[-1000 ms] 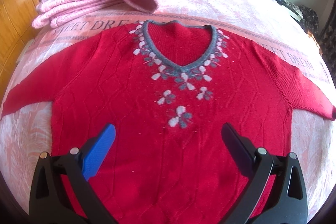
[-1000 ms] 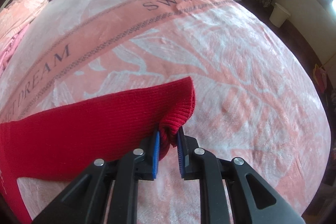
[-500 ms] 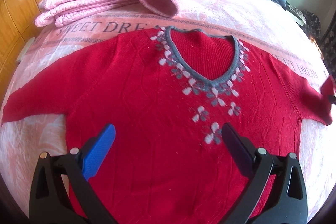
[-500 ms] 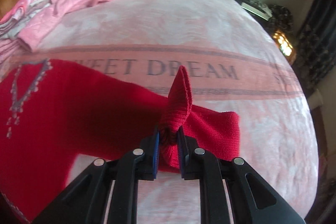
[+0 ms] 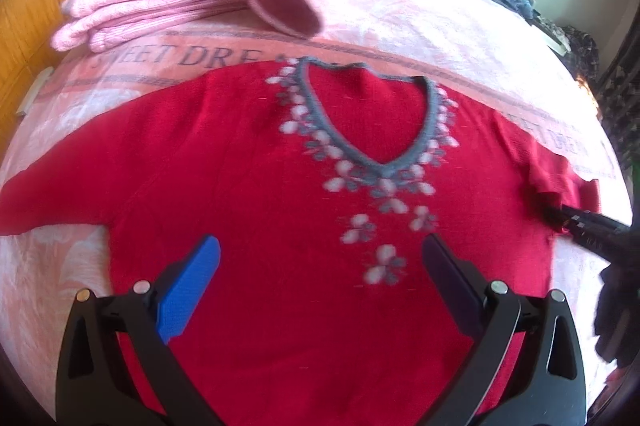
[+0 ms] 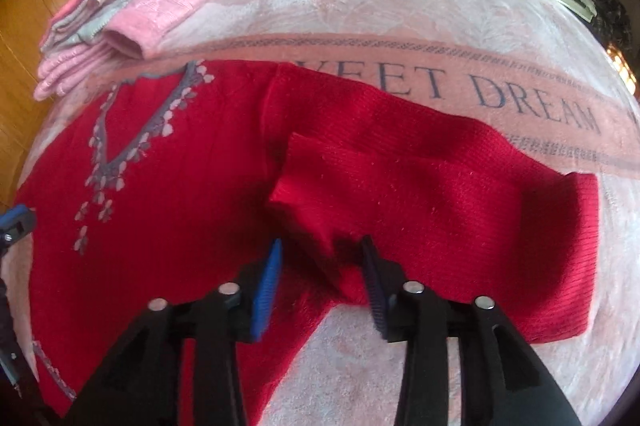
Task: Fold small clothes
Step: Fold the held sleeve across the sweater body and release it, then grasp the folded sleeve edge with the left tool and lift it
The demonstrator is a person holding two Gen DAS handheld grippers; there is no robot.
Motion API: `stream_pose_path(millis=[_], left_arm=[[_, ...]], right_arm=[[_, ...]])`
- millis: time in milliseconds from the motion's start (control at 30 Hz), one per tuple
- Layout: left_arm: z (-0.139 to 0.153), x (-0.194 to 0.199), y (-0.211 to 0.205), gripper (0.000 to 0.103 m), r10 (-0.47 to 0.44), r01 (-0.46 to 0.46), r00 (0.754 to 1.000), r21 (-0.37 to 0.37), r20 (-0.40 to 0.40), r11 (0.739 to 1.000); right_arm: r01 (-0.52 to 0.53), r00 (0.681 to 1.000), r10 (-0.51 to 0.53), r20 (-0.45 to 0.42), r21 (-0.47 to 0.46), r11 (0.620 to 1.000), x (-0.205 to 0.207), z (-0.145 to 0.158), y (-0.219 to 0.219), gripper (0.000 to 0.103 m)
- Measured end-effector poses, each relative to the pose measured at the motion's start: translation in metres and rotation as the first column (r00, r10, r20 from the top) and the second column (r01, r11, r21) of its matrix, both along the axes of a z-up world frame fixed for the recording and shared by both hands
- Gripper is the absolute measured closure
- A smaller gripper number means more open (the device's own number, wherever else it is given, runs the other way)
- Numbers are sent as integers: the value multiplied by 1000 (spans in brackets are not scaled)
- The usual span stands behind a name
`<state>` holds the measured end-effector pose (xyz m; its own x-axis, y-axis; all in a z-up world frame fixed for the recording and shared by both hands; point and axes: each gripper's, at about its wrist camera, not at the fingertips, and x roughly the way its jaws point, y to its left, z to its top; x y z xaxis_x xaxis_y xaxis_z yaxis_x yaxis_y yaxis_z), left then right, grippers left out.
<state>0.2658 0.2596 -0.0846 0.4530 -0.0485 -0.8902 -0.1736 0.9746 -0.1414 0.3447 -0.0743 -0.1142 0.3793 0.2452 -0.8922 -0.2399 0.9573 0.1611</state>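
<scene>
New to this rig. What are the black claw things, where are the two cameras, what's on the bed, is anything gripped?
No robot here: a person holds one pair of tongs in each hand, each with a fisheye camera looking along its fingers. The left view shows the left tongs open, hovering over a red sweater spread flat on a pink blanket. The right view shows the right tongs open too, straddling the cuff of a sleeve doubled back toward the body; nothing is gripped. A stack of pink clothes sits at the far side.
</scene>
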Motion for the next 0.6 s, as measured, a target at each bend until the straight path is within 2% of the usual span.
stream_pose_path(millis=[100, 133, 233, 367, 467, 600], left_arm=[[2, 7, -26, 3, -42, 42, 999, -50, 6, 998], [2, 10, -38, 3, -61, 62, 998, -63, 8, 996], [4, 22, -83, 4, -142, 143, 990, -98, 15, 985], [-3, 47, -147, 4, -254, 250, 967, -155, -4, 956], [-19, 68, -185, 4, -295, 276, 953, -214, -63, 937], [-36, 86, -217, 7, -308, 273, 946, -256, -107, 927]], right_arm=[[57, 998, -59, 12, 126, 990, -23, 9, -23, 58], [91, 996, -93, 11, 140, 986, -32, 11, -30, 58], [225, 972, -231, 32, 122, 967, -63, 13, -52, 58], [388, 920, -392, -3, 153, 909, -85, 1, -77, 57], [389, 921, -390, 6, 70, 919, -75, 2, -82, 57], [410, 910, -415, 3, 153, 899, -72, 7, -105, 56]])
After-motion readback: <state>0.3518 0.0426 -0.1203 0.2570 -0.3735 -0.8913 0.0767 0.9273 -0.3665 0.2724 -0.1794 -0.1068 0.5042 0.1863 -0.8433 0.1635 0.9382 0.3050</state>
